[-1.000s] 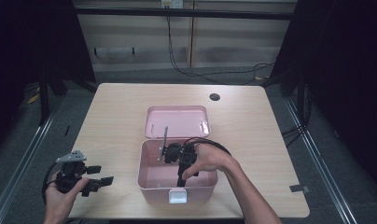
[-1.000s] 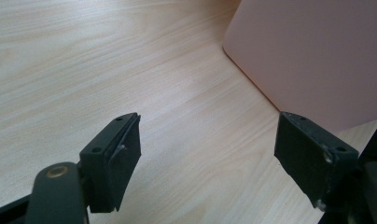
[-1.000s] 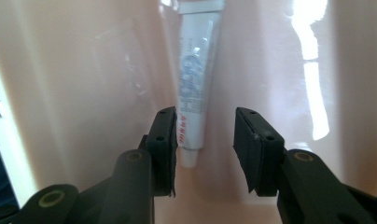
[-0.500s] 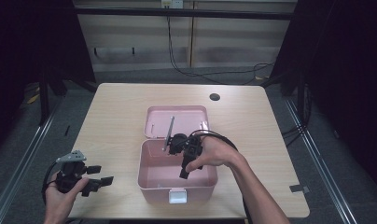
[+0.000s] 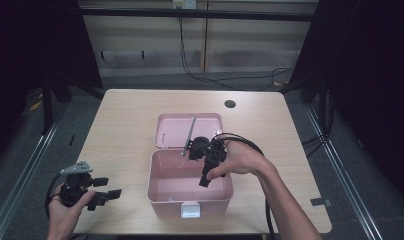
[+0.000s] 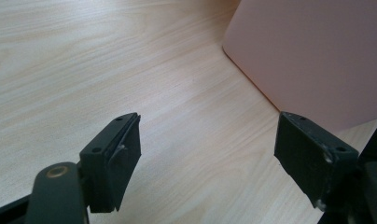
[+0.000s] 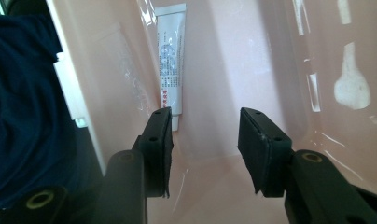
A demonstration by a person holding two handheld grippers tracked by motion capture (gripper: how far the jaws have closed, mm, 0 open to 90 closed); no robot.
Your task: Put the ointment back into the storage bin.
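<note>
White tube (image 7: 170,65) lies flat on the floor of the pink box (image 5: 160,192), along the wall on the person's side, cap end nearest the right tool (image 7: 204,140). Right tool hangs over the open box, jaws have just been opening, about half spread, nothing between them, tube clear of the pads. Box lid (image 5: 172,131) folded back on the surface (image 5: 125,120). Left tool (image 5: 106,196) rests near the surface's front-left corner, jaws wide, empty, box wall just ahead.
</note>
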